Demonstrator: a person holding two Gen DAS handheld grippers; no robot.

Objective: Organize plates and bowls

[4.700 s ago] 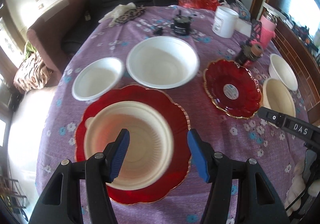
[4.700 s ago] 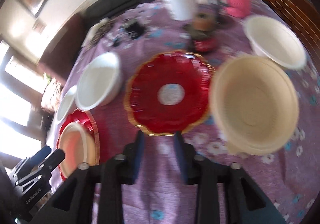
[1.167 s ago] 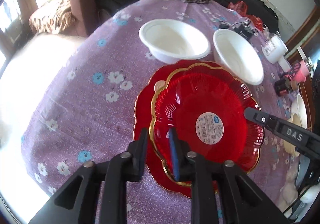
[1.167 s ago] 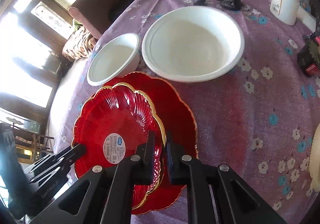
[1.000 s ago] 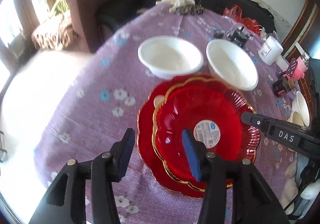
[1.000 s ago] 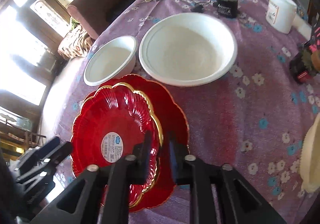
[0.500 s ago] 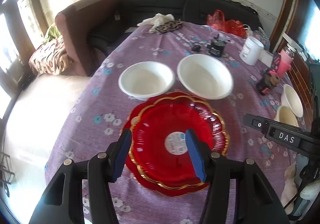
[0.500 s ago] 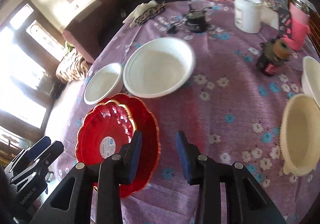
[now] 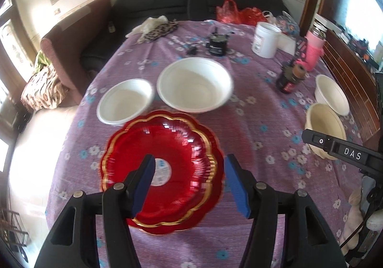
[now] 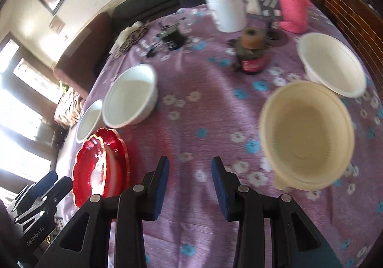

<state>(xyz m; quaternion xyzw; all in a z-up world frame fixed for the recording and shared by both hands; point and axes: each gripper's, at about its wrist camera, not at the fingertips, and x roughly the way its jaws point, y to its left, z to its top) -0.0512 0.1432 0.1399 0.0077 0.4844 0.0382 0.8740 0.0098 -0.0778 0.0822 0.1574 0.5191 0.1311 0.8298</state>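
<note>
Two red gold-rimmed plates (image 9: 167, 162) lie stacked on the purple flowered tablecloth; they also show in the right wrist view (image 10: 100, 167). Behind them stand a small white bowl (image 9: 124, 104) and a large white bowl (image 9: 195, 87). A cream bowl (image 10: 306, 134) and another white bowl (image 10: 332, 64) sit to the right. My left gripper (image 9: 188, 178) is open and empty above the red stack. My right gripper (image 10: 190, 179) is open and empty above bare cloth, left of the cream bowl.
At the back of the table stand a white tub (image 9: 265, 39), a pink cup (image 9: 314, 51), a dark jar (image 9: 290, 79), a small black device (image 9: 217, 43) and folded cloths (image 9: 155, 26). A dark sofa (image 9: 191, 7) is behind the table.
Both grippers let go of the small red plate, opened wide and drew back. The right gripper swung right toward the cream bowl.
</note>
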